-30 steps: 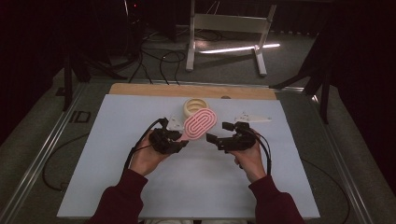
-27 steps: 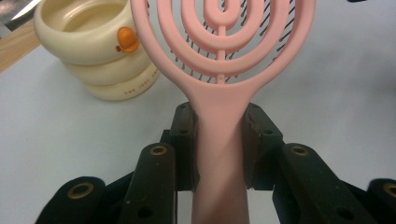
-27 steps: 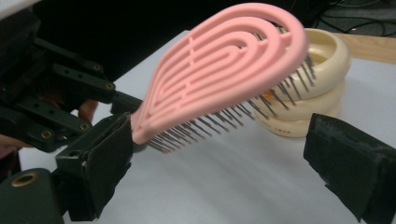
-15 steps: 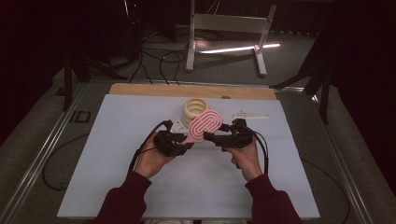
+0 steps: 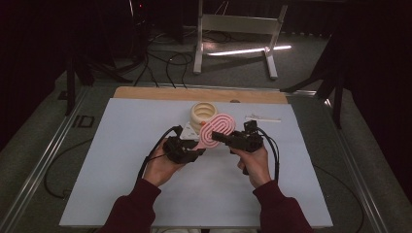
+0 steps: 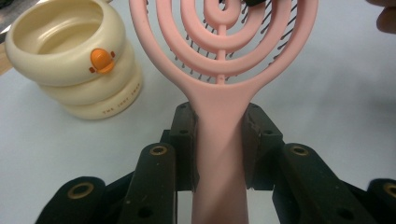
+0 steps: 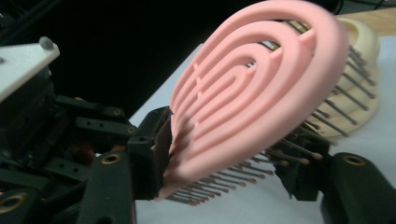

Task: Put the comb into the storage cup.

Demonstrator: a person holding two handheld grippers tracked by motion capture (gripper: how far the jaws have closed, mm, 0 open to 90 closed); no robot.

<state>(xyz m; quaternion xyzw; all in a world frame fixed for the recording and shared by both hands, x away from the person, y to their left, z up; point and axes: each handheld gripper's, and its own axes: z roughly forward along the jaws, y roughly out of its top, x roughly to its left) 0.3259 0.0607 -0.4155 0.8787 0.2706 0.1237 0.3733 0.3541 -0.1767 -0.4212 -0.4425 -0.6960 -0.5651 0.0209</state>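
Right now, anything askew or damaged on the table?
Nothing damaged or spilled. The pink hairbrush is off the table, tilted, the left gripper clamped on its handle and the right gripper closing around its head. The cream duck cup stands upright behind it.

The high view looks forward and down over the table (image 5: 121, 145) from the person's side. The left gripper view sits close, facing along the pink brush (image 6: 222, 93) handle. The right gripper view faces its head close-up. All views share the brush and the cream cup (image 6: 70, 56).
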